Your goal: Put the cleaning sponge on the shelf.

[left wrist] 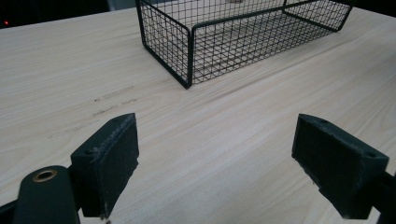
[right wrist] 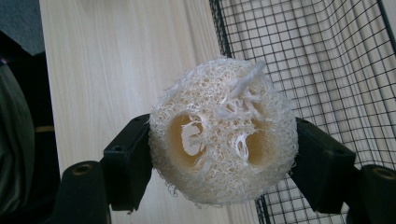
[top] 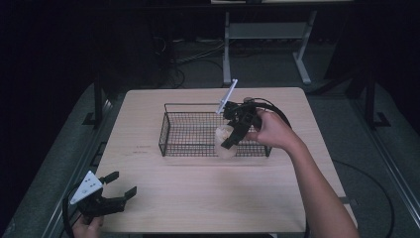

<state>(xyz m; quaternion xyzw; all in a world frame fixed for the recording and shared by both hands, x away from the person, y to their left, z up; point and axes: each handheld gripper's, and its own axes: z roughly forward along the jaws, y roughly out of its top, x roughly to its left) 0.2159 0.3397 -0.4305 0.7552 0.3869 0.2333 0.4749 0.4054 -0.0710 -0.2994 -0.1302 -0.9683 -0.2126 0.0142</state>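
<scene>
Over the near right corner of the wire basket (top: 171,130), the right gripper (top: 232,139) has its jaws clamped on a pale loofah sponge (right wrist: 223,133), holding it above the basket's front wall. Down at the near left corner of the wooden table (top: 198,198), the left gripper (top: 121,186) rests low with its jaws spread wide, gripping nothing.

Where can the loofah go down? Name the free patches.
Bare table between the wire basket and the left gripper, and the basket's left half. The basket's right end is crowded: the right gripper holds the loofah over it.
</scene>
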